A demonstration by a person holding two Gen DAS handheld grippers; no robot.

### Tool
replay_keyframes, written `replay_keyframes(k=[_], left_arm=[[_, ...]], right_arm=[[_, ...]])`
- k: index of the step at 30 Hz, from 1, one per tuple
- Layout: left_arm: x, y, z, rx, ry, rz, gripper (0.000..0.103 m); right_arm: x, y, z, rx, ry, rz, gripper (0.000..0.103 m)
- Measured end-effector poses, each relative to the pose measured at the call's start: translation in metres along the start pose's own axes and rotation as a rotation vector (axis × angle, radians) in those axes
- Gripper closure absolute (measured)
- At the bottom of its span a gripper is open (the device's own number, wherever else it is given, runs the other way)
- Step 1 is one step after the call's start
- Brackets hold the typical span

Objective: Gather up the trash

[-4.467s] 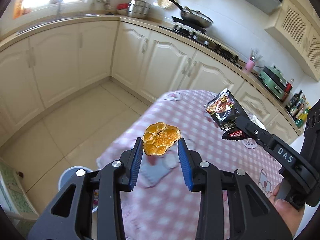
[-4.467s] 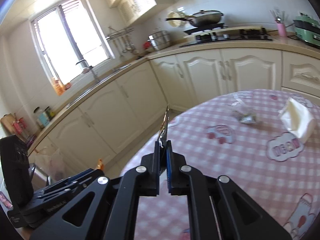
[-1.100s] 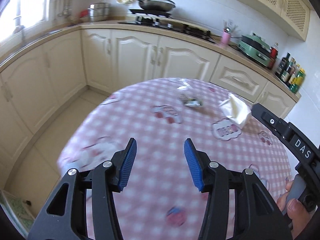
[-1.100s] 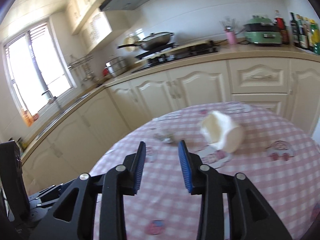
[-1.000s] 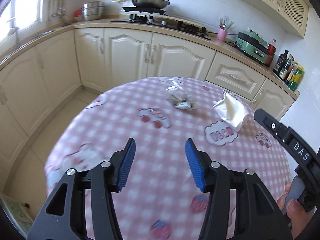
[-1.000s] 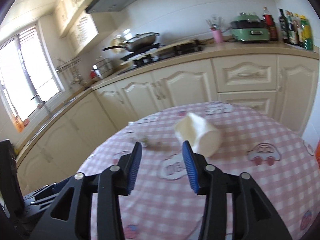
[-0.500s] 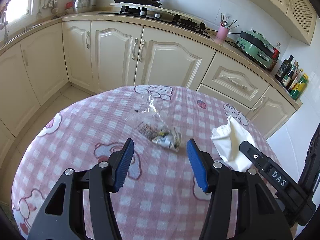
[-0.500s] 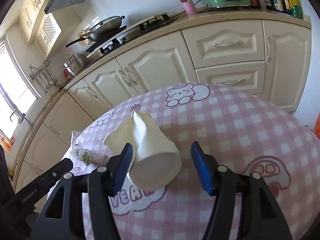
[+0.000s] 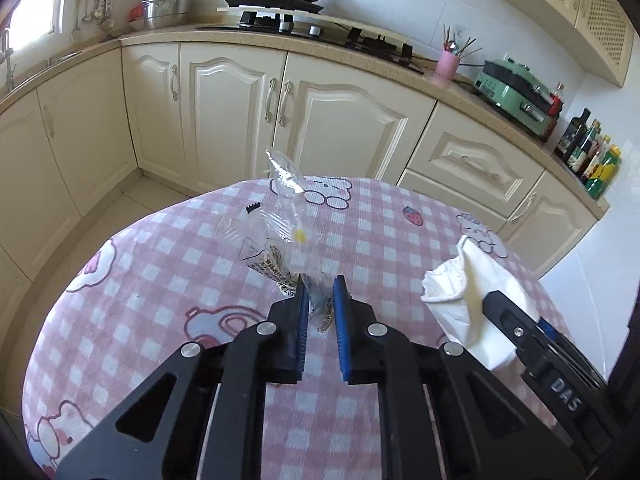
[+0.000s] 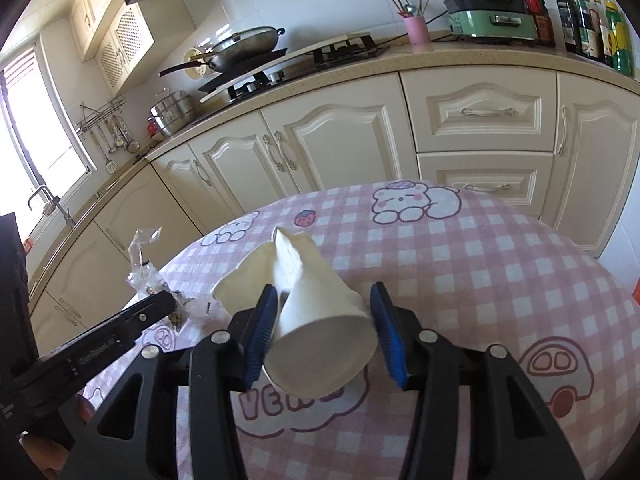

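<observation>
Left wrist view: left gripper (image 9: 319,294) jaws, spread half a second ago, now closing on clear plastic wrapper (image 9: 290,236) mid-bench (image 9: 120,320), its long axis running near-to-far | right gripper (image 10: 323,312) jaws closing round crushed paper cup (image 10: 316,320), rim nearest, squashed base far-left | both pickups starting.

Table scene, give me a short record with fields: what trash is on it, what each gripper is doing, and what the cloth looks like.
table cover: pink checked cloth with cartoon prints
trash left side: clear plastic wrapper
trash right side: crushed paper cup, lying on its side
left gripper: jaws closing, wrapper's near end pinched between them
right gripper: jaws closing around the cup
</observation>
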State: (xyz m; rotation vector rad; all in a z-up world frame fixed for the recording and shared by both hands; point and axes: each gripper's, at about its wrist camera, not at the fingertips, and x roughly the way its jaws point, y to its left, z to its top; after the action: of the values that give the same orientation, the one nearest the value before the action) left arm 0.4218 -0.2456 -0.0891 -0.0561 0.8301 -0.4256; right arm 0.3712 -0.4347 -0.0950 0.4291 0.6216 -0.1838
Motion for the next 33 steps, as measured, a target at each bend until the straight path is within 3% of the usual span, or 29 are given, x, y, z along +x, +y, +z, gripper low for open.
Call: replay_keyframes(k=[7,15,24,33], left_arm=[[-0.065,0.038,-0.024,-0.056,-0.056,-0.031,0.093],[-0.148,0.112,-0.058,-0.164,-0.133,0.052,0.093],[-0.216,0.203,-0.106,-0.286,-0.170,0.155,0.093],[-0.246,0.286,-0.149,-0.394,-0.153,0.225,0.093]], right_arm=[[-0.024,0.042,-0.007,-0.056,-0.019,0.093,0.055],[-0.050,0.132,-0.033,-0.146,-0.002,0.257,0.055],[-0.071,0.257,-0.090,-0.278,0.047,0.413,0.055],[-0.064,0.357,-0.160,-0.388,0.130,0.489,0.055]])
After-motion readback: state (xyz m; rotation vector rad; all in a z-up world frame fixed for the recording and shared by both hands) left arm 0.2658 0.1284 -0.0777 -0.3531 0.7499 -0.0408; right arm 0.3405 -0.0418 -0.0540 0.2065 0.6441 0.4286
